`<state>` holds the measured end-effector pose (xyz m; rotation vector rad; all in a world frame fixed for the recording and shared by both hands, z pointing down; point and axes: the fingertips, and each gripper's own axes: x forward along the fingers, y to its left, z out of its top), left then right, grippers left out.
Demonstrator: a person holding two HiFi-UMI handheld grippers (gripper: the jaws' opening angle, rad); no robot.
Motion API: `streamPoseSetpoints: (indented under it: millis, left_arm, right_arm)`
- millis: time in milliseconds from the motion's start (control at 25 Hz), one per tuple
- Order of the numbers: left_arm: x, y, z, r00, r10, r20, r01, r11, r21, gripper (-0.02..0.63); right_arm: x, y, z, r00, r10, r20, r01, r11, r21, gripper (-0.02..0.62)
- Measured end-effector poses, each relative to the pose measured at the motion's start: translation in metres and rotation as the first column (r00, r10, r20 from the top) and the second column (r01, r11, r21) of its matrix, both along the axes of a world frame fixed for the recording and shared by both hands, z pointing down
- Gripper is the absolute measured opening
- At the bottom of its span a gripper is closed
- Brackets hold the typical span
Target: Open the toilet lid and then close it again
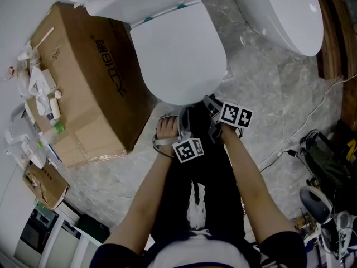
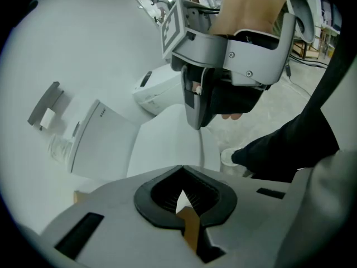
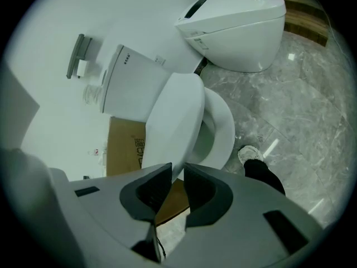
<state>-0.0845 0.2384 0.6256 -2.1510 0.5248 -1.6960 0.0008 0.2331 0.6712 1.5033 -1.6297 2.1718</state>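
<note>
The white toilet lid (image 1: 178, 49) is seen from above in the head view. In the right gripper view the lid (image 3: 173, 116) stands tilted up off the seat ring (image 3: 223, 130). My right gripper (image 3: 178, 169) is shut on the lid's front edge, which runs into the narrow gap between its jaws. From above, that gripper (image 1: 211, 102) sits at the lid's front rim. The left gripper view shows it (image 2: 196, 124) with the thin lid edge (image 2: 202, 147) hanging below it. My left gripper (image 2: 182, 172) is shut with nothing in it, just in front of the rim (image 1: 183, 115).
A cardboard box (image 1: 83, 77) with small items on top stands left of the toilet. A second toilet (image 1: 279, 10) lies at the back right. Cables and tools (image 1: 323, 149) crowd the right side of the marble floor. The person's legs and a shoe (image 3: 251, 154) are in front of the bowl.
</note>
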Motion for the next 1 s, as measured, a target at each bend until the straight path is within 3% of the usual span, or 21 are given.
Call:
streamPoseSetpoints:
  millis: [280, 440, 560, 880, 1000]
  left_arm:
    - [-0.002, -0.010, 0.009, 0.999, -0.033, -0.006, 0.033, 0.999, -0.014, 0.006]
    - [0.001, -0.012, 0.005, 0.986, -0.110, -0.123, 0.100, 0.991, -0.085, 0.006]
    - [0.003, -0.017, 0.002, 0.976, -0.131, -0.173, 0.117, 0.989, -0.091, 0.006]
    - [0.008, -0.030, 0.018, 0.966, -0.168, -0.197, 0.151, 0.984, -0.096, 0.006]
    - [0.005, -0.032, 0.028, 0.951, -0.225, -0.211, 0.199, 0.970, -0.139, 0.006]
  right_arm:
    - [0.001, 0.009, 0.031, 1.000, 0.018, -0.004, -0.019, 0.998, -0.063, 0.057]
    - [0.001, 0.012, 0.047, 1.000, 0.028, -0.007, -0.029, 0.995, -0.094, 0.055]
    - [0.000, 0.014, 0.059, 0.999, 0.033, 0.002, -0.032, 0.993, -0.110, 0.054]
    - [0.002, 0.018, 0.095, 0.999, 0.048, 0.017, -0.045, 0.987, -0.152, 0.054]
    - [0.002, 0.018, 0.109, 0.998, 0.055, 0.017, -0.052, 0.985, -0.165, 0.054]
